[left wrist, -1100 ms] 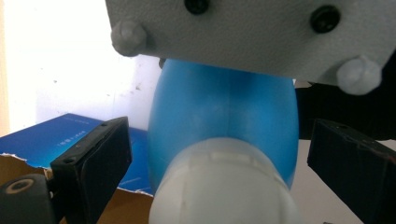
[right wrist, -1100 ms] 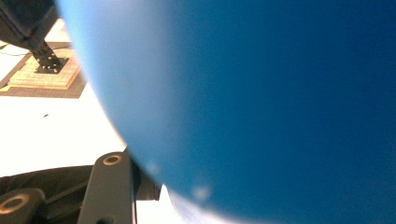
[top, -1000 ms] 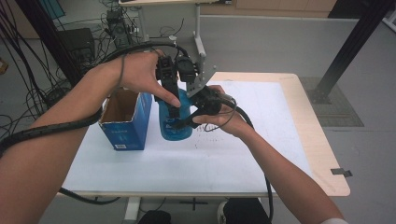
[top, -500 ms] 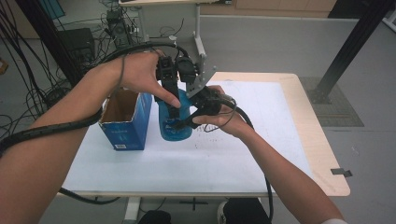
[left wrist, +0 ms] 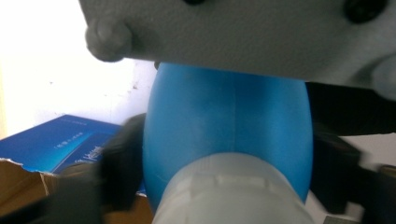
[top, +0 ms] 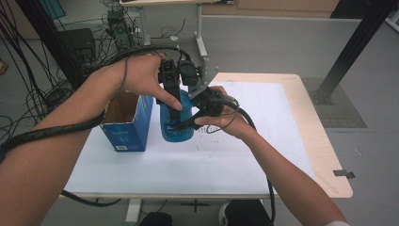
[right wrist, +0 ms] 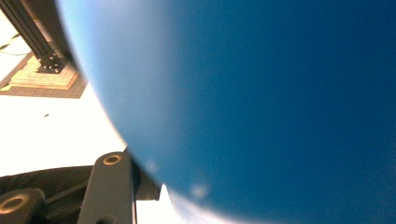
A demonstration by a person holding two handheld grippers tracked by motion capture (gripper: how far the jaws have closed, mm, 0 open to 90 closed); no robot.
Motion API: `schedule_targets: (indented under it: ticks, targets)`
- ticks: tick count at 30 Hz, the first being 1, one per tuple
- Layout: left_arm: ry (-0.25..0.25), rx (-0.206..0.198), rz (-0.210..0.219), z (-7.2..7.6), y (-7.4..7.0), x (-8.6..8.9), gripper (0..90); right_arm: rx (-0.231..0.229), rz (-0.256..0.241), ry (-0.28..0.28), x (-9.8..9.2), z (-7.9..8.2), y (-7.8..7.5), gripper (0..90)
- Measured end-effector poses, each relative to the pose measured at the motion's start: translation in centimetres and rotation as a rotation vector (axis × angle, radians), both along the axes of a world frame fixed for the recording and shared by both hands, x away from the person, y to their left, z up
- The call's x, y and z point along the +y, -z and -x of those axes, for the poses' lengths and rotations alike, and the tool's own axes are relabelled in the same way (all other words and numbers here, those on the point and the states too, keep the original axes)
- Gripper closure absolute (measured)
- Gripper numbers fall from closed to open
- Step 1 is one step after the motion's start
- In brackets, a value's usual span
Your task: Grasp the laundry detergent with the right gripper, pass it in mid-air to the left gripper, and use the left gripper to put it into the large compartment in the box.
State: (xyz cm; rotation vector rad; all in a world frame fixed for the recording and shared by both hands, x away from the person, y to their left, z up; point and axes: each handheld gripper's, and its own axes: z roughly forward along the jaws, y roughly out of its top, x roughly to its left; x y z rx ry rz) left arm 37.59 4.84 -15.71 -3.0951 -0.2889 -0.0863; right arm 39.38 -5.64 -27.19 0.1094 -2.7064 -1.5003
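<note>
Fingers of my left gripper (top: 175, 115) came down from above and pinched the blue bottle (top: 176, 127) at its sides — its white cap (left wrist: 233, 191) sat close under that gripper's camera. My right gripper (top: 200, 113) pressed against the bottle's other flank, though I could not tell how its fingers stood. Bottle stood upright on the worktop (top: 226, 160), just beside the open blue carton (top: 127, 127).

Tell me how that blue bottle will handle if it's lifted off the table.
The blue bottle looks like smooth, rounded plastic, so it may slip between jaws. It stands tall and upright beside the box, so a sideways nudge could tip it. Weight is unclear.
</note>
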Motion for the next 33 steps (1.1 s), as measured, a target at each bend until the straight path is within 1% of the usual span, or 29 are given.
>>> schedule_targets:
  ticks: [2, 5, 10, 16, 21, 26, 33]
  targets:
    - [0.004, -0.001, -0.003, -0.01, -0.10, 0.04, 37.1, -0.011, 0.001, -0.003, 0.04, 0.06, 0.02, 42.8]
    - [0.002, -0.003, -0.001, 0.00, -0.18, 0.08, 37.4, -0.005, -0.004, -0.004, 0.07, 0.11, -0.01, 42.8]
    - [0.004, -0.008, -0.003, 0.00, -0.16, 0.07, 37.7, -0.010, -0.005, -0.001, 0.07, 0.07, -0.03, 42.7]
    - [0.012, -0.011, -0.016, 0.05, -0.03, -0.12, 37.8, -0.018, 0.003, 0.004, 0.03, 0.13, 0.02, 42.7]
    - [0.020, -0.017, -0.013, 0.11, -0.12, -0.15, 37.9, -0.020, 0.000, 0.004, -0.05, 0.16, -0.05, 42.7]
    - [0.026, -0.021, -0.022, 0.23, -0.10, -0.17, 37.9, -0.026, -0.002, 0.008, 0.00, 0.23, -0.03, 42.7]
    - [0.030, -0.025, -0.017, 0.34, -0.10, -0.08, 37.8, -0.023, -0.002, 0.011, 0.03, 0.35, -0.06, 42.7]
